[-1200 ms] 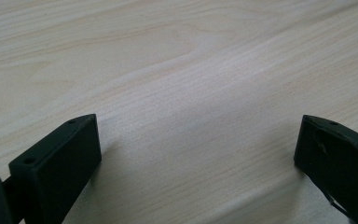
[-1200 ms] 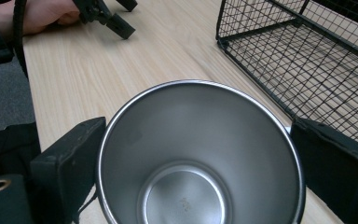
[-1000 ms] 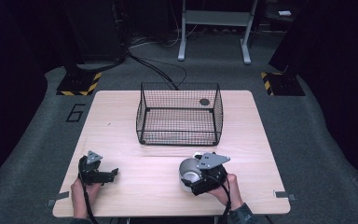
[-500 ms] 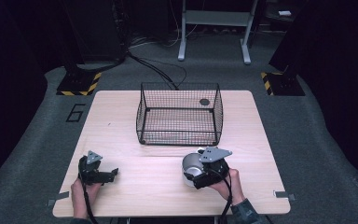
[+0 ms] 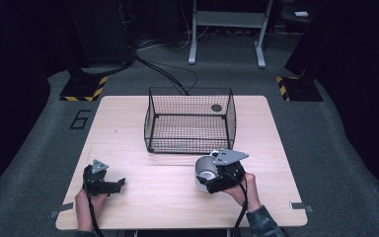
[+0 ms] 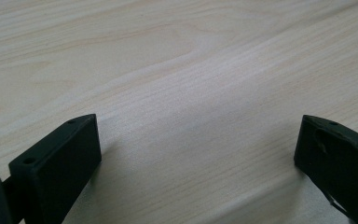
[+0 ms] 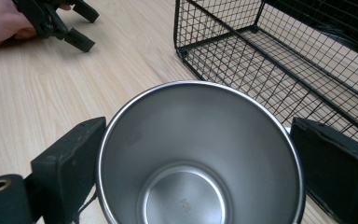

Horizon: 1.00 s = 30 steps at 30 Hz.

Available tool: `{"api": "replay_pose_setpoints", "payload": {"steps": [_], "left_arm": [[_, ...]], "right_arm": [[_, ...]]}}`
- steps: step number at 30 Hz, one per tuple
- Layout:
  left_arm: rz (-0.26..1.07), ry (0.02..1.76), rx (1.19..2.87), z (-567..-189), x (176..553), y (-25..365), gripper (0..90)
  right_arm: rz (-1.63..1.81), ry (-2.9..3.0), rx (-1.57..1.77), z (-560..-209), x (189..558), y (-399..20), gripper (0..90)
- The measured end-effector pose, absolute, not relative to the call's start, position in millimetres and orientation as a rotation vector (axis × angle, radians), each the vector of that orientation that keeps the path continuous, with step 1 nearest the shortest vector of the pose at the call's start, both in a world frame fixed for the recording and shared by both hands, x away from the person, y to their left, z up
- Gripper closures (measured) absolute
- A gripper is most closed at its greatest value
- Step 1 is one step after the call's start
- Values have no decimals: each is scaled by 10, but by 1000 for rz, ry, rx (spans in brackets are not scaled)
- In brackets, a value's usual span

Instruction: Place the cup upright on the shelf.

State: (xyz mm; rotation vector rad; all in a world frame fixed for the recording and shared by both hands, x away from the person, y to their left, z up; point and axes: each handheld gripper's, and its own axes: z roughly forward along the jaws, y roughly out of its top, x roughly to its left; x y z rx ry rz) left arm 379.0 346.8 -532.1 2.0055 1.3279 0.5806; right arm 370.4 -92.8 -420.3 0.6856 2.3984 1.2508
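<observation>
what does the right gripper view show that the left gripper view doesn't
Right gripper view: a steel cup between its black jaws, seen from above and with nothing inside, a black wire basket just beyond it, and the left gripper held in a hand farther off.

Left gripper view: its own two jaws set wide apart over bare wood, nothing between them.

Both: the pale wooden table and a pair of black jaws rising from the bottom.
</observation>
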Motion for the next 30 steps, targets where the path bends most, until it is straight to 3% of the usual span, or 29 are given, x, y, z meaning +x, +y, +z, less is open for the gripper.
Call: {"api": "replay_pose_setpoints", "payload": {"steps": [30], "left_arm": [[580,1328,2007,-5320,3790,3470,4]], "right_arm": [[1237,2349,766,-3787,3995,-968,60]]}}
